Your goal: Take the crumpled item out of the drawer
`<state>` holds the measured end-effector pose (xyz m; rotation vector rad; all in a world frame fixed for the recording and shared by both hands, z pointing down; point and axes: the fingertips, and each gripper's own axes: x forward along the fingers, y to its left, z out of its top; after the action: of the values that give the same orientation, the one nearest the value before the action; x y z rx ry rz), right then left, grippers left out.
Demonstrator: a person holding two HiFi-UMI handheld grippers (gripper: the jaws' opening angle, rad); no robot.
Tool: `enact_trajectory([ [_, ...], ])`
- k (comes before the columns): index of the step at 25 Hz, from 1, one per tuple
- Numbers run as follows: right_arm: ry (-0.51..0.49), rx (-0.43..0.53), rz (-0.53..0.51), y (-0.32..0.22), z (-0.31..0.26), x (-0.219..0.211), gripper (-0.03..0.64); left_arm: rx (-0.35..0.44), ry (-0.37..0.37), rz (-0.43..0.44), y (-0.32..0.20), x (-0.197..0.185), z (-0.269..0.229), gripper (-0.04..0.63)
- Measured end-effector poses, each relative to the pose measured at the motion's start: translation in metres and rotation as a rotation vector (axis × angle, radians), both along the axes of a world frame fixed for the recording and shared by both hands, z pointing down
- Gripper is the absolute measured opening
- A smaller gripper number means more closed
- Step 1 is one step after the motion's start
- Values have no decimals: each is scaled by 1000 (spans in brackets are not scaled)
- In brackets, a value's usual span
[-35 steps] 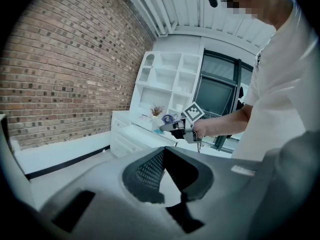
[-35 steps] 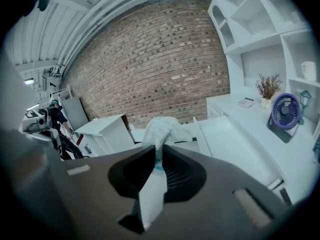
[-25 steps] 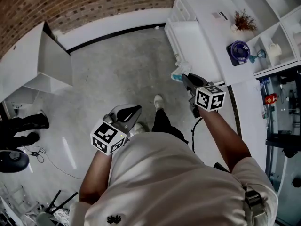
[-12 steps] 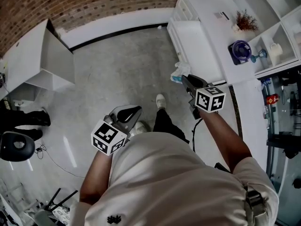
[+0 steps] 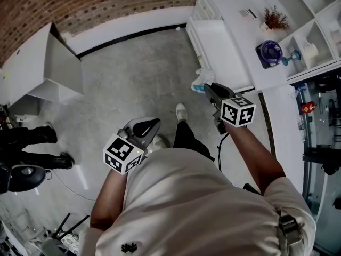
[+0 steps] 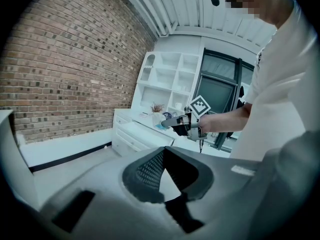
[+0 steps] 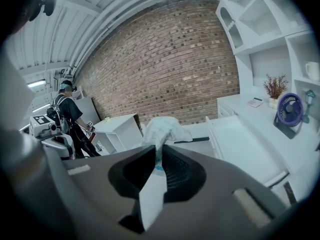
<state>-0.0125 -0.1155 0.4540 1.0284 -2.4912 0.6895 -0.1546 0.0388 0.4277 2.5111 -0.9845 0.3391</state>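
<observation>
Pinching the crumpled item (image 7: 162, 128) with the right gripper (image 7: 159, 151), jaws drawn narrow onto its twisted neck. Already out of the drawer (image 5: 216, 44), hanging in the air over the floor (image 5: 133, 84), just beside the drawer's front corner. Pale and wrinkled, with a bit of blue at the pinched end. Runs lengthwise in line with the jaws: thin end clamped between them, puffy bulk sticking out past the tips. Points ahead of the gripper toward the brick wall (image 7: 175, 59) in the right gripper view. Seen from the head view, points up and left off the tips, toward the drawer front.

Holding the left gripper (image 5: 151, 126) low and near the body, over the floor, well apart from the item. Jaws brought together at the tips, with only floor showing in the gap behind them.

Pulled open, the drawer, white like the worktop (image 5: 234, 31) above it. On that worktop, a small flat thing (image 5: 245, 13) with dark marks too small to read. Near it, a purple fan (image 5: 269, 54), a dried plant (image 5: 274, 20) and a white mug (image 5: 310, 49) in the shelf. Printed with black-and-white square patterns, the marker cubes (image 5: 237, 112) on both grippers. Off to the left, a person in dark clothes (image 5: 32, 143) near a white cabinet (image 5: 48, 68).
</observation>
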Motion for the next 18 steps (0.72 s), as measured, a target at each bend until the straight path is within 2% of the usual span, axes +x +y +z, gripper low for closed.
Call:
enact_trajectory([
  [18,13,-12,-10,16,-3,27,54,-27,19,34,0,31,11,6],
])
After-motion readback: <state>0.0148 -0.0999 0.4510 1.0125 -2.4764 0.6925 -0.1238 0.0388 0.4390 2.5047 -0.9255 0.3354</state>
